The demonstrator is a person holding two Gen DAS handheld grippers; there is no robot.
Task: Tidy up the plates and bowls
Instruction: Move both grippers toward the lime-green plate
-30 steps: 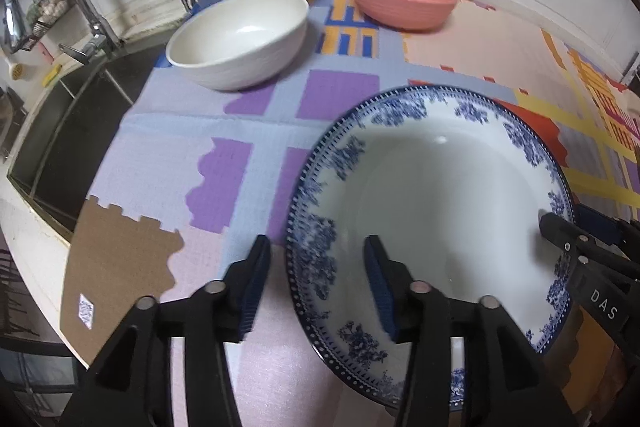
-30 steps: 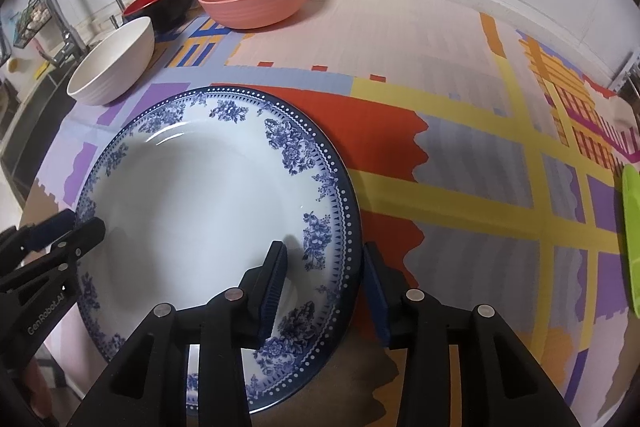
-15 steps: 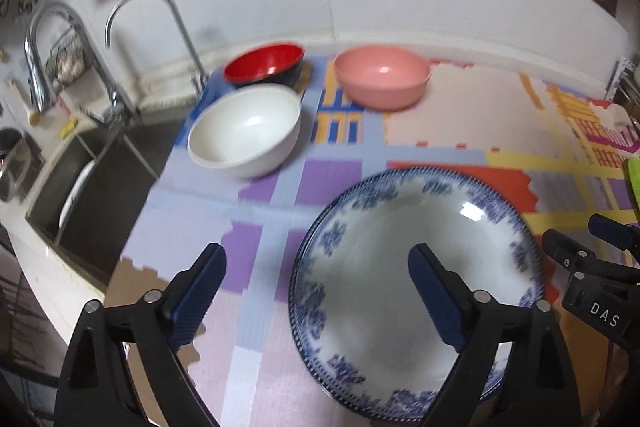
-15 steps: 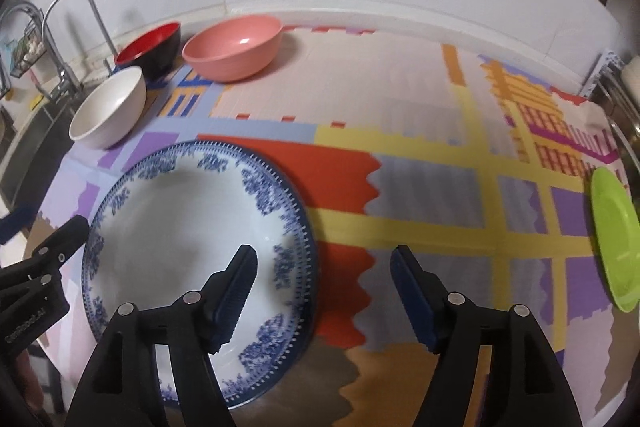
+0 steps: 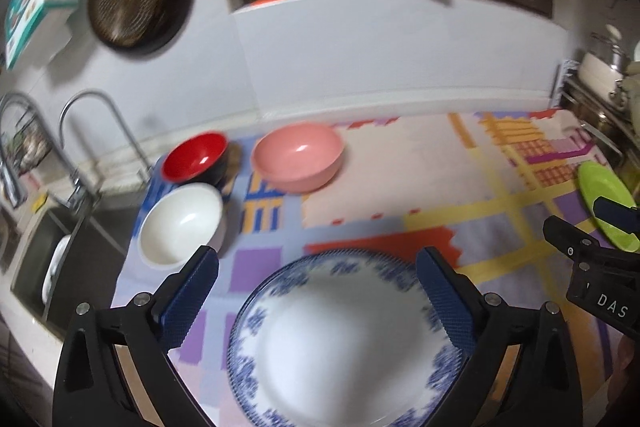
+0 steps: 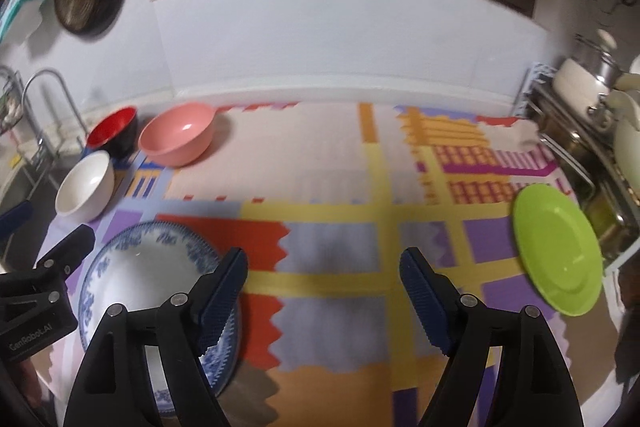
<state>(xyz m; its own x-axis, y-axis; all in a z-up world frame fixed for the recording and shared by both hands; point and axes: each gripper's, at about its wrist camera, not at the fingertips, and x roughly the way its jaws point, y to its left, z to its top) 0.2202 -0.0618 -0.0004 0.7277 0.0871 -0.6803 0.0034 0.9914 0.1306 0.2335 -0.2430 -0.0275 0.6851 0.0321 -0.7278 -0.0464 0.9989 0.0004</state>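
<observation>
Both grippers let go of the plate

Released since a second ago, the blue-patterned plate [image 5: 344, 343] lies on the mat [image 6: 332, 163]. Left gripper [image 5: 316, 291] gapes above it; right gripper [image 6: 324, 291] gapes just right of it; green plate [image 6: 558, 247] far right

Right hand-held gripper [image 5: 614, 223], body: "DAS".
Left hand-held gripper [image 6: 36, 231], body: "GenRobot.AI".

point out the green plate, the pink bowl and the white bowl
green plate [image 6: 558, 251], right wrist view, centre of its face
pink bowl [image 5: 298, 157], left wrist view, inside of the bowl
white bowl [image 5: 180, 225], left wrist view, inside of the bowl
</observation>
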